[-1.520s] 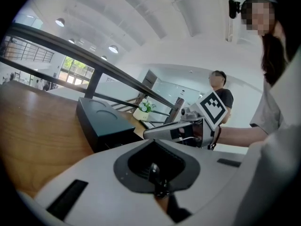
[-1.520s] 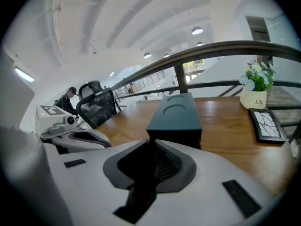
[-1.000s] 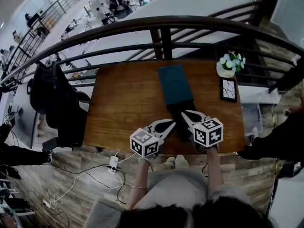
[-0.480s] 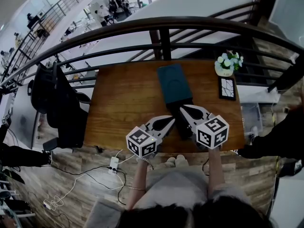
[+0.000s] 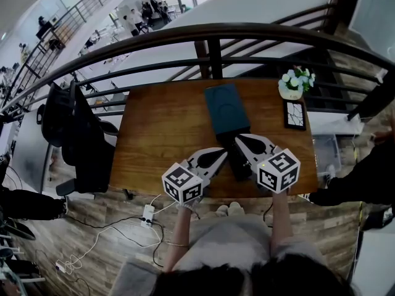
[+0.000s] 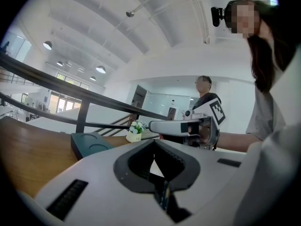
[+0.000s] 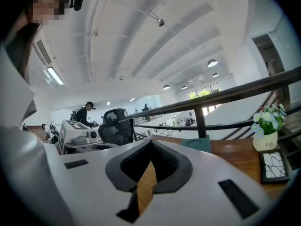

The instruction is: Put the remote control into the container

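Wood tabletop (image 5: 160, 128), dark teal container (image 5: 225, 108) lying flat on it with its long side running away from the person; two round recesses show in its top in the left gripper view. Remote control (image 5: 237, 164) = the black slab on the tabletop right at the container's near end, outside it; can't tell whether it touches the container. Left hand-held gripper (image 5: 226, 153) sits on the near-left side of the container, jaws closed tip to tip, nothing between them; its own view shows only a thin gap behind the tips. Right hand-held gripper (image 5: 237, 139) is on the near-right side of the container, tips just beside its near edge, jaws also fully closed and empty; the slit behind its tips shows bare wood. So the remote lies between the two hand-held grippers, beside both sets of jaws and gripped by neither; from the head view the right one's jaws partly overlap it. Neither gripper view shows the remote. Both point roughly level toward the container, marker cubes toward the person. Right of the container: small white flower pot (image 5: 295, 85) at the far edge and a dark frame (image 5: 297, 116) lying flat just nearer. Beyond the container, dark metal railing (image 5: 216, 32). Well left of the container, off the tabletop, a chair (image 5: 74, 128) with black clothing hung on it.
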A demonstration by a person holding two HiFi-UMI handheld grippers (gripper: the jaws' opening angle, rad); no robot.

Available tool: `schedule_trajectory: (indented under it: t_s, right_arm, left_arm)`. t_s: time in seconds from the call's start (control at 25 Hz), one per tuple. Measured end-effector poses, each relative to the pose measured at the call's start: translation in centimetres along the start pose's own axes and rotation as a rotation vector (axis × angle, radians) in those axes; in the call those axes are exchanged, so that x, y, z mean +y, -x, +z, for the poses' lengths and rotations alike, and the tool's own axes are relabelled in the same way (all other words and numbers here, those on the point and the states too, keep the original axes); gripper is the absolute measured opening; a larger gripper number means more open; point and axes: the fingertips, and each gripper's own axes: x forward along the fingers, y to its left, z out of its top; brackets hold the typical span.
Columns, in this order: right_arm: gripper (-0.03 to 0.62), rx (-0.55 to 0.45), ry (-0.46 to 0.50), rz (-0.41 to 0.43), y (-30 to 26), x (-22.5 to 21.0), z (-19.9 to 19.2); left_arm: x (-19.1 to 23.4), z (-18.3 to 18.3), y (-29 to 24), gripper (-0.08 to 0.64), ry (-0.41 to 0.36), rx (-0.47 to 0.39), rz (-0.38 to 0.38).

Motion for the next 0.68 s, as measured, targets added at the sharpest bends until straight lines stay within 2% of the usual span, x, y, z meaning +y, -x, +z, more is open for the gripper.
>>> schedule_trajectory:
  t_s: [0.68]
  right_arm:
    - [0.029, 0.008, 0.033, 0.002, 0.71, 0.34, -0.29]
  left_arm:
    - [-1.05, 0.51, 0.12, 0.003, -0.024, -0.003, -0.012]
